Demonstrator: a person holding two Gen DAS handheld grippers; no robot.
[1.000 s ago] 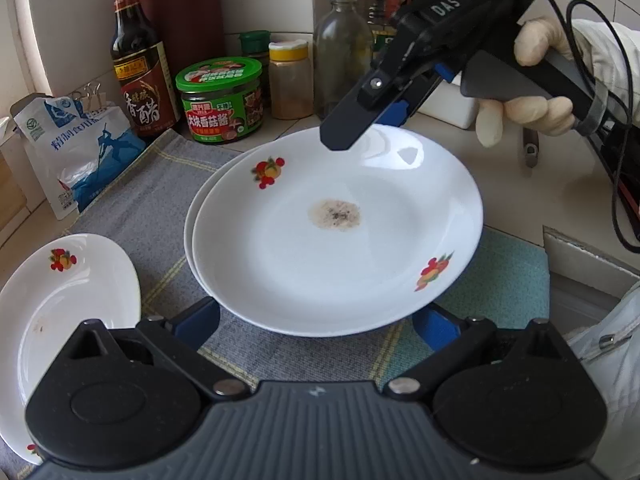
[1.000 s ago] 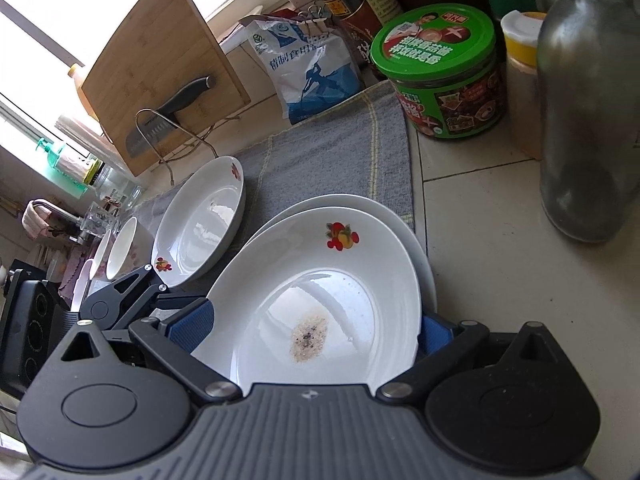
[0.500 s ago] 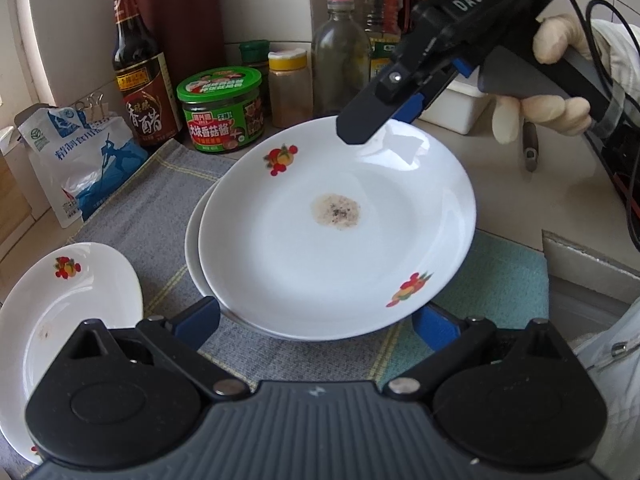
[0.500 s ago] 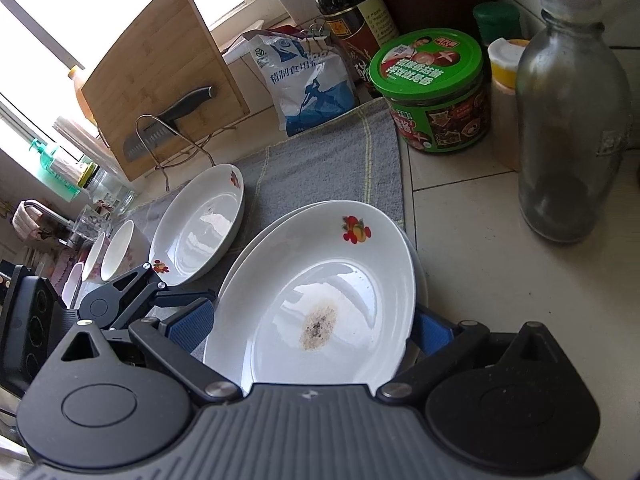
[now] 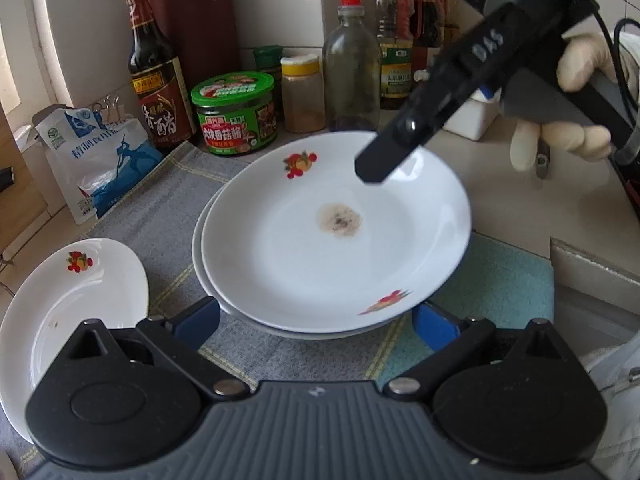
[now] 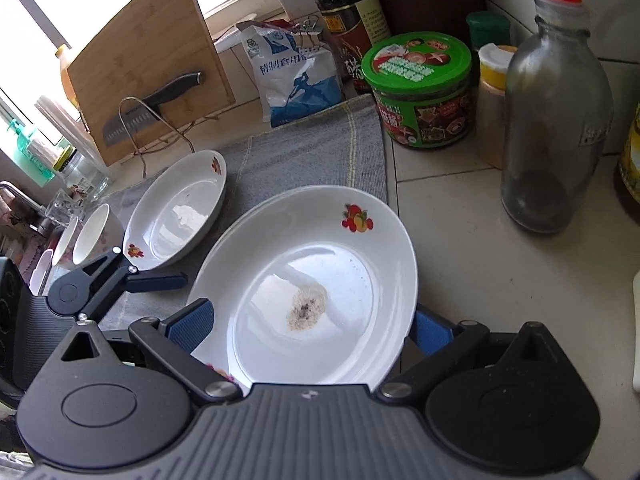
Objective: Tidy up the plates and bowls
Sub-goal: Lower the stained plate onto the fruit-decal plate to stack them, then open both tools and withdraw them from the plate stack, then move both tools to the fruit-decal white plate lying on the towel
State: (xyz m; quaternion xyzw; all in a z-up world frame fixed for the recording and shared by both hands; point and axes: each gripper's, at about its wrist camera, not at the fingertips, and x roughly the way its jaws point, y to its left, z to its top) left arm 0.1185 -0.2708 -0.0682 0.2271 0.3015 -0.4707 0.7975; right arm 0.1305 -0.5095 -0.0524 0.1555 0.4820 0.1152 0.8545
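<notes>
A white plate with fruit prints and a brown stain (image 5: 332,240) is held tilted just above a second white plate (image 5: 208,280) on the grey mat. My right gripper (image 5: 370,170) is shut on the stained plate's far rim; in the right wrist view the plate (image 6: 320,292) fills the space between its blue pads (image 6: 192,322). My left gripper (image 5: 316,318) is open, its blue pads (image 5: 198,320) on either side of the plates' near rim. A third white plate (image 5: 76,304) lies to the left. White bowls (image 6: 96,234) stand further left.
A green-lidded jar (image 5: 236,114), a dark sauce bottle (image 5: 154,76), a clear glass bottle (image 5: 352,72), a spice jar (image 5: 302,94) and a salt bag (image 5: 96,156) line the back. A cutting board with a knife (image 6: 148,64) leans at the window. A teal cloth (image 5: 500,280) lies to the right.
The right gripper has lifted the stained plate's far rim and carried it up and slightly right, off the plate beneath. The left gripper has stayed open at the near rim.
</notes>
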